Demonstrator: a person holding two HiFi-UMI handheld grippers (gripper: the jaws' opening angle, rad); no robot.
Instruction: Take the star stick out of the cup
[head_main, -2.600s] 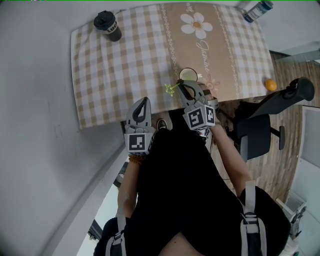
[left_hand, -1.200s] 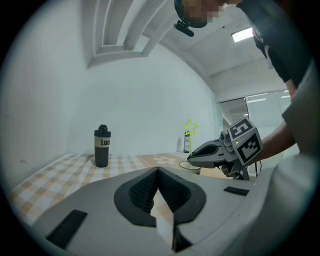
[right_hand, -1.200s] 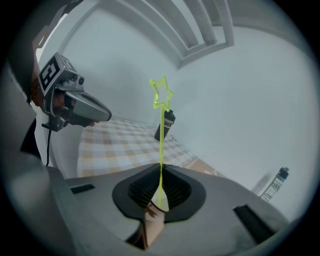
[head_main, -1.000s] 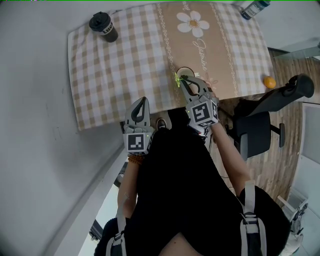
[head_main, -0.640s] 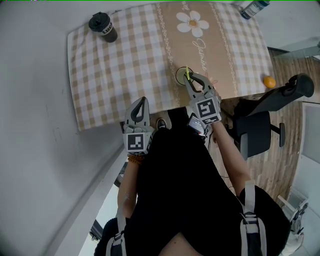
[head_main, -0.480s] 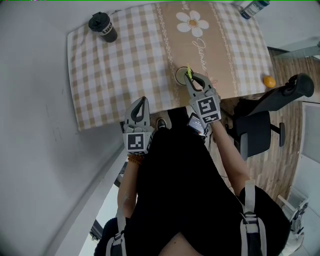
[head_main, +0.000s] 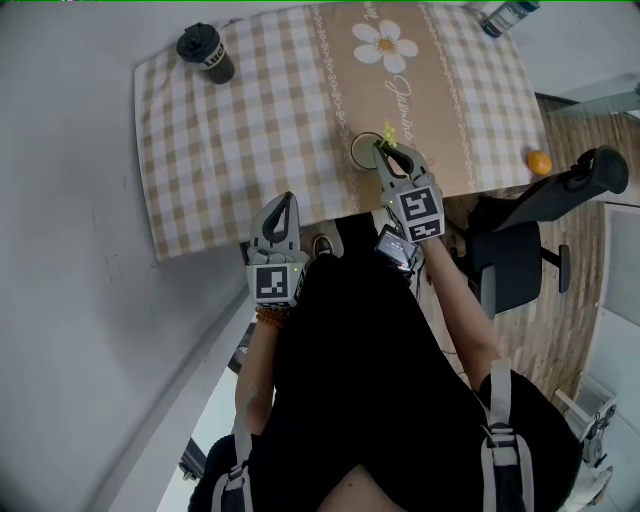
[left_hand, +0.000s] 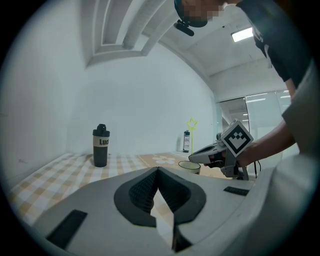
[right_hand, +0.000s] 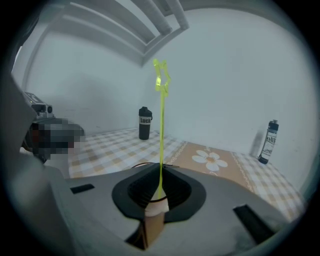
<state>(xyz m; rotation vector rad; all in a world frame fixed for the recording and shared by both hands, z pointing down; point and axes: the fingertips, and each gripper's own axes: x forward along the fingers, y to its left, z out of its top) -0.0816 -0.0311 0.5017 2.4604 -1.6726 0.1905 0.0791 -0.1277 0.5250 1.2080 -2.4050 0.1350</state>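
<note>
My right gripper is shut on the thin yellow-green star stick, which stands upright from the jaws with its star on top. In the head view the stick shows just past the gripper's tips, beside the pale cup near the table's front edge. The cup's rim peeks out behind the right jaws. From the left gripper view the stick rises over the cup; its lower end is hidden. My left gripper hangs shut and empty before the table edge.
A checked tablecloth with a flower print covers the table. A black bottle stands at the far left, a water bottle at the far right. An orange lies by the right edge, above an office chair.
The right gripper has shifted right over the cup, and the stick has swung from leaning left to upright. The left gripper has stayed put.
</note>
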